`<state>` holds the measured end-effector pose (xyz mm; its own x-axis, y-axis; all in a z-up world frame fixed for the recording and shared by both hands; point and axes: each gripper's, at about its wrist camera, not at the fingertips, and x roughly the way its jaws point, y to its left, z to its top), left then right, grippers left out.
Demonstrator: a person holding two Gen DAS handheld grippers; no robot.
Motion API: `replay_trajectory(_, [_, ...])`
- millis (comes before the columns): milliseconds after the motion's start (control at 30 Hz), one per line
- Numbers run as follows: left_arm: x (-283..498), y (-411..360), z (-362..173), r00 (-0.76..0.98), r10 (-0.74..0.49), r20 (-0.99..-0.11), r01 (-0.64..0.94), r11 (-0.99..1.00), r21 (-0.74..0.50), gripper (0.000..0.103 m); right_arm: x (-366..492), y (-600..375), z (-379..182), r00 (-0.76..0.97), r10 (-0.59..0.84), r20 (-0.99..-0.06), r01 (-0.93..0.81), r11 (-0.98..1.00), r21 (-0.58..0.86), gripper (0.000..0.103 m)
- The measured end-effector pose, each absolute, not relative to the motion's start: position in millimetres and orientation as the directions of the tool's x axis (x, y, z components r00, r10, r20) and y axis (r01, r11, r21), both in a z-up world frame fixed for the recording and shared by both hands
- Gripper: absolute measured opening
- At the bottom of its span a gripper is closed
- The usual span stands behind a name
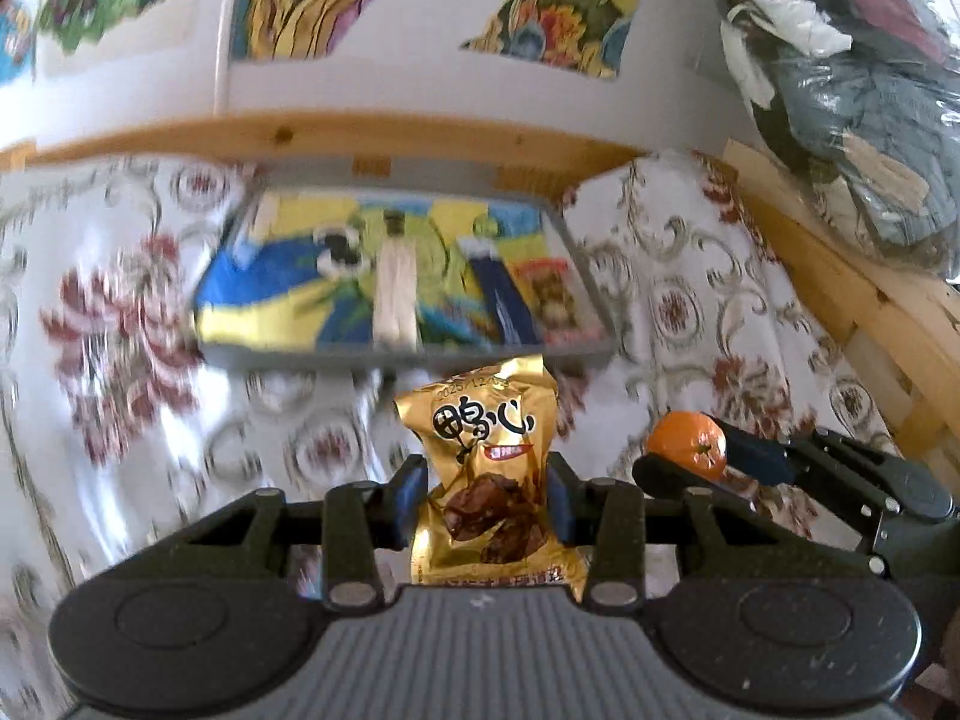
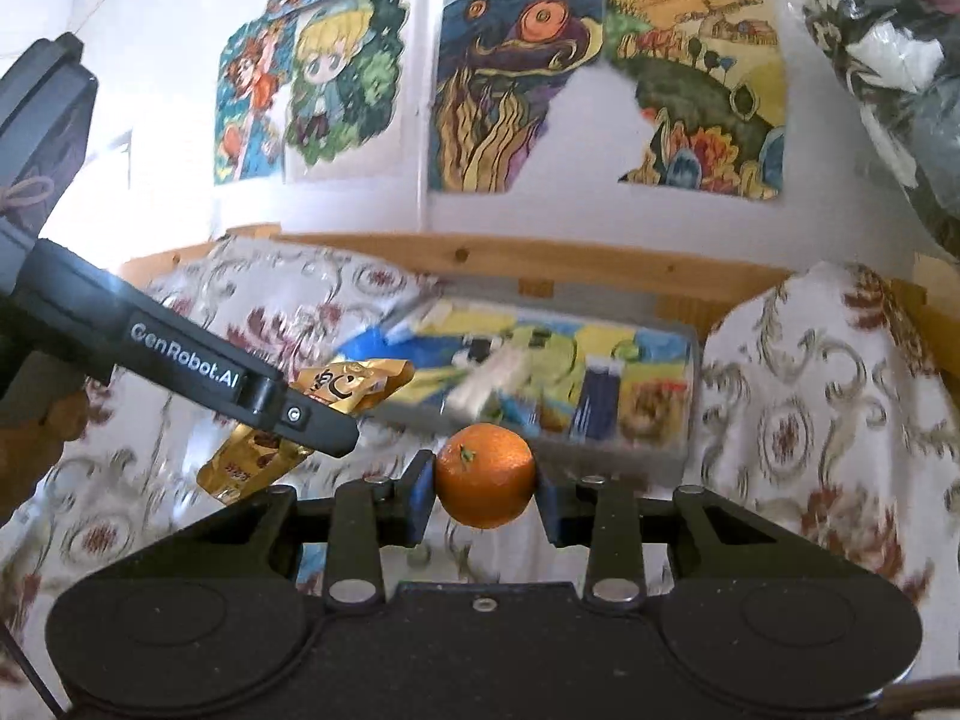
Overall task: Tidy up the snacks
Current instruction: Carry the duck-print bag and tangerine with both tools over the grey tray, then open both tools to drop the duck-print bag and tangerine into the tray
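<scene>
Gold packet (image 1: 489,480) fills the left gripper (image 1: 487,495), its jaws closed on the foil sides, packet upright between them. Right gripper (image 2: 485,483) holds an orange (image 2: 485,476) — jaws pinched on both flanks. Both loads hang above a floral cloth (image 1: 108,312). Ahead of both jaws lies a grey tray (image 1: 591,276) with a few snacks already inside. Judging by this, it is the carry step — next, each load wants lowering over a free spot in the tray, then the jaws easing apart.

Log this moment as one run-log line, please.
left gripper: shut on gold snack packet | right gripper: shut on orange | gray tray: ahead
</scene>
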<state>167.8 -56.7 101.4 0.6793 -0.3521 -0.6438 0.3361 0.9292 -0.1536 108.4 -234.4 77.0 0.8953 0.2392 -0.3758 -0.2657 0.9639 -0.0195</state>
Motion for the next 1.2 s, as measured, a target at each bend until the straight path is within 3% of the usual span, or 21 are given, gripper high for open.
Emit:
replay_trajectory(400, [272,-37,93,0.768,-0.298,-0.567,0.255,0.954,-0.156,0.045,239,-223,87,0.914,0.226,-0.337,-0.241,0.971,-0.003,0.037])
replay_trajectory(667, [324,-14,53,0.792,-0.224,-0.568,0.145,0.973,-0.182,0.045,302,-212,51,0.909,0.183,-0.375,-0.178,0.983,0.049,0.037])
replay_trajectory(1200, [357,-19,13,0.805,-0.263,-0.531,0.137,0.954,-0.266,0.045,353,-212,12,0.871,0.152,-0.468,-0.149,0.988,0.043,0.037])
